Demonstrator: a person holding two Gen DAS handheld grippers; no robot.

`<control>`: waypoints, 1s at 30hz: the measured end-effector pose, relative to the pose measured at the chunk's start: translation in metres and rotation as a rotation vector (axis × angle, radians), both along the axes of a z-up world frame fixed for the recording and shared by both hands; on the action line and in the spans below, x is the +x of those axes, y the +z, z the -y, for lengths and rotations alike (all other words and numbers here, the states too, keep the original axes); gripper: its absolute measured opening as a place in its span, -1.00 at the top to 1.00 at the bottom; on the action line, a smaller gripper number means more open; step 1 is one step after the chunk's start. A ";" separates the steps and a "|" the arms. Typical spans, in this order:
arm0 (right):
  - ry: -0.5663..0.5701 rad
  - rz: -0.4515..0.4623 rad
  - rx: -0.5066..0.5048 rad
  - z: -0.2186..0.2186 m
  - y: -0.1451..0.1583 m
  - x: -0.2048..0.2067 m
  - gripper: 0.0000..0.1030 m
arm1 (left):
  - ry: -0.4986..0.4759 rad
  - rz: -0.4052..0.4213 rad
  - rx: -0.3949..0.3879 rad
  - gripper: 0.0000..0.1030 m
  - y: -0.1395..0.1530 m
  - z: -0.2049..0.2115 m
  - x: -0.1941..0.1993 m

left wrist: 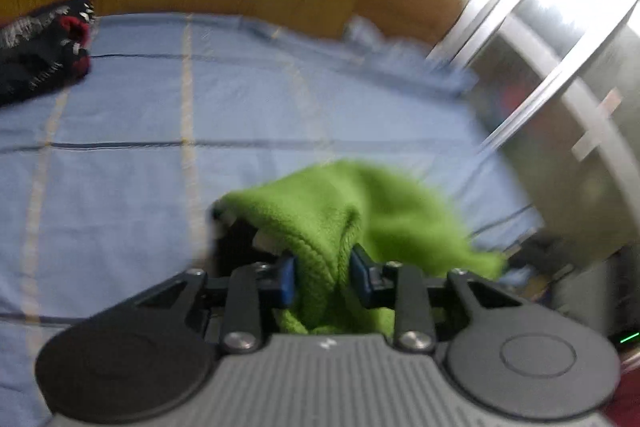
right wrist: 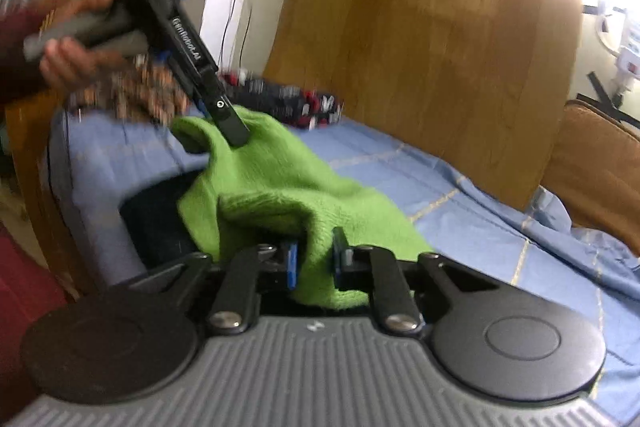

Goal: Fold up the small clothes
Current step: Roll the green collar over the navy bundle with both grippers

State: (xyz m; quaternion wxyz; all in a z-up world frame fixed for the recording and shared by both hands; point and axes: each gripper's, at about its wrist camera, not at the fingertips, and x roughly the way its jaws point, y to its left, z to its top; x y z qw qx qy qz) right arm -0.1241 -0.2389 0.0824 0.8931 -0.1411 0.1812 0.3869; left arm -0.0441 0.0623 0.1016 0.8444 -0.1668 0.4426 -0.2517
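**Green knit held at two ends over the bed**

The green knit [right wrist: 280, 183] hangs between my two grippers, lifted above the blue sheet [left wrist: 140, 115]. It is a small fuzzy piece, ribbed where it bunches; I cannot tell what kind of garment it is.

Right gripper [right wrist: 314, 263]: jaws closed on a bunched fold of the knit, blue pads pressing it from both sides. Cloth spills back past the jaws toward the gripper body.

Left gripper [left wrist: 322, 277]: the same, jaws pinched onto a thick ribbed fold, with loose green cloth draping forward and off to the right. In the right wrist view I see this gripper from outside, coming in from the upper left, its fingertip end set into the far end of the knit. A hand [right wrist: 70, 63] holds its handle, with a dark red sleeve behind it. That part is blurred.

Under the knit, near the left edge of the bed in the right view, lies a dark patch [right wrist: 156, 223]; too dim to name.

Bed: blue sheet with thin yellow and dark lines in a check, rumpled at the far right edge. A dark patterned garment [left wrist: 44, 47] with red and white bits lies at the far side by the wooden headboard [right wrist: 420, 47]. A brownish speckled cloth [right wrist: 136, 99] sits just behind the left gripper, smeared by motion.

Right of the bed in the left view, a bright, blurred grey structure [left wrist: 560, 87]; I cannot make it out.
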 end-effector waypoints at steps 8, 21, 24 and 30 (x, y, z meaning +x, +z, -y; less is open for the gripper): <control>0.021 -0.031 0.113 0.032 0.001 -0.025 0.74 | 0.192 -0.166 -0.699 0.49 -0.119 -0.055 -0.031; 0.009 -0.107 0.052 0.060 -0.004 -0.047 0.17 | 0.077 -0.016 -0.253 -0.09 -0.091 -0.063 -0.053; -0.051 -0.127 0.228 0.081 0.019 -0.042 0.17 | 0.026 0.081 -0.204 -0.09 -0.061 -0.067 -0.063; -0.085 -0.210 0.398 0.048 0.026 -0.007 0.35 | 0.007 0.220 -0.252 -0.06 -0.025 -0.050 -0.052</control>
